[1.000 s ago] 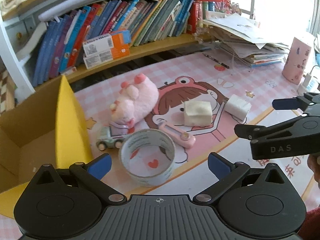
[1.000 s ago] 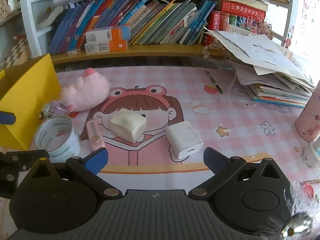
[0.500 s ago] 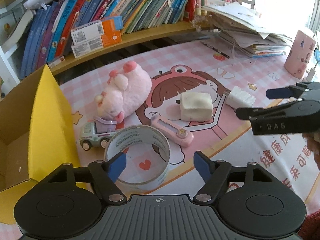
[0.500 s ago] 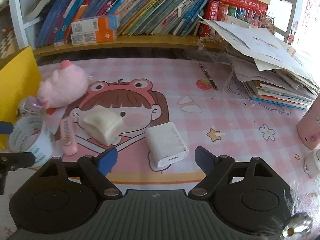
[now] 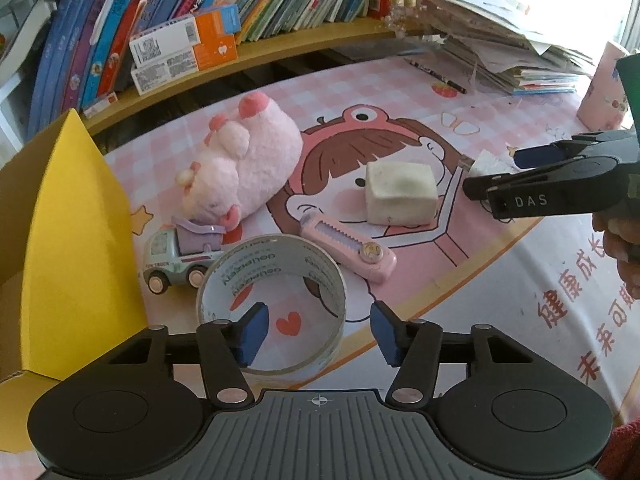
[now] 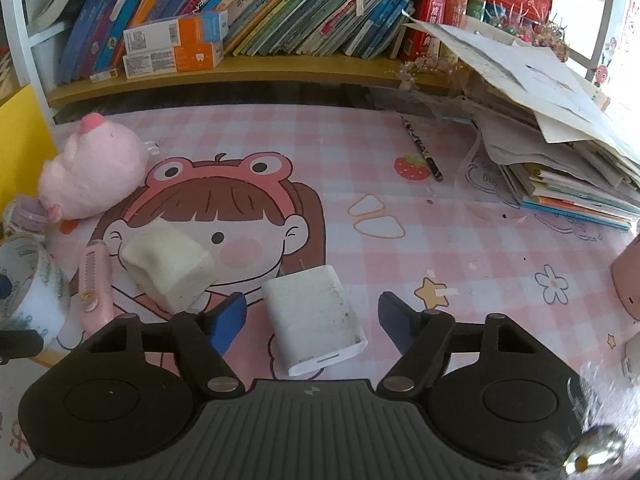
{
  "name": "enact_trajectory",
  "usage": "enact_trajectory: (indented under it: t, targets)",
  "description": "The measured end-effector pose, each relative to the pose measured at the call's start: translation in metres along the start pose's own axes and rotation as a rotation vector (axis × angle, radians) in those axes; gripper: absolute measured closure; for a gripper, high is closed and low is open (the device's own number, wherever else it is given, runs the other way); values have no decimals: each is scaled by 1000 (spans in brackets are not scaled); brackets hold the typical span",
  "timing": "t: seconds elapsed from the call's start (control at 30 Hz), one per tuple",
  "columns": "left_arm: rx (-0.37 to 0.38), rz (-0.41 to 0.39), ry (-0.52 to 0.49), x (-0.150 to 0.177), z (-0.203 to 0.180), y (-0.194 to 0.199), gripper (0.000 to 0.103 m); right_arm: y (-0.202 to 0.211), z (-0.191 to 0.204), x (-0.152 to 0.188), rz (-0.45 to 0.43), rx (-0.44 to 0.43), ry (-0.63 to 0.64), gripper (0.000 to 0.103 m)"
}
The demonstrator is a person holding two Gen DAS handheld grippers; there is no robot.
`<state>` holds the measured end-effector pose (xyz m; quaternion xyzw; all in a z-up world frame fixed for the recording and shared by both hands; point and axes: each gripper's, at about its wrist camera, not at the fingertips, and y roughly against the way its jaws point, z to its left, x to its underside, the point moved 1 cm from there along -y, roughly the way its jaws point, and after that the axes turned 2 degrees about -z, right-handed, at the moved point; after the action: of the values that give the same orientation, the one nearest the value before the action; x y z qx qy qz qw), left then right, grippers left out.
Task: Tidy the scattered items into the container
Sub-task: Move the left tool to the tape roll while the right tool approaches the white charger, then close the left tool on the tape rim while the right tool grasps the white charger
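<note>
Yellow box (image 5: 76, 240): cardboard, open, at the far left of the mat; brown inside, its yellow flap stands up beside the truck.
Truck (image 5: 180, 256): small pale-green toy with a lilac bed, just right of the box; "TOW TRUCK" on its side; touching the tape.
Pig (image 5: 240, 164): pink plush lying on its side behind the truck, snout toward the truck.
Tape (image 5: 272, 280): clear roll standing flat on the mat, "deli" printed around the inner core, read upside down.
Left gripper (image 5: 316, 330): fingers spread apart, one blue pad inside the tape ring, the other outside its right wall; nothing clamped.
Knife (image 5: 348, 250): pink utility cutter, lying aslant just right of the tape.
Sponge (image 5: 400, 192): cream block, right of the pig and behind the knife, on the printed girl's face.
Charger (image 6: 316, 316): white plug block, scuffed, prongs pointing away, right of the sponge.
Right gripper (image 6: 312, 320): fingers wide apart on either side of the charger, not touching it; "DAS" on its side in the left view.
Mat (image 6: 400, 240): pink check with a frog-hat girl; red Chinese writing at the near edge.
Pencil (image 6: 420, 148): dark, far side of the mat.
Shelf (image 6: 240, 68): books and two orange-and-white cartons.
Papers (image 6: 560, 140): a loose heap at the right.
</note>
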<state>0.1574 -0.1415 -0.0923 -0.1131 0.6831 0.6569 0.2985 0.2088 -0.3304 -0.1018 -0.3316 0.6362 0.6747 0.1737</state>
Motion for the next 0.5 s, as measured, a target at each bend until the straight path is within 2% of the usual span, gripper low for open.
enact_trajectory:
  t: [0.1, 0.2, 0.23, 0.5]
  targets:
    - [4, 6, 3, 0, 0, -3, 62, -4, 0, 0, 10, -8, -2, 36]
    - [9, 8, 4, 1, 0, -5, 66, -8, -1, 1, 19, -16, -4, 43]
    - [10, 10, 3, 1, 0, -5, 71, -9, -1, 1, 22, -19, -5, 45]
    - [29, 23, -1, 4, -1, -10, 86, -9, -2, 2, 13, -17, -12, 50]
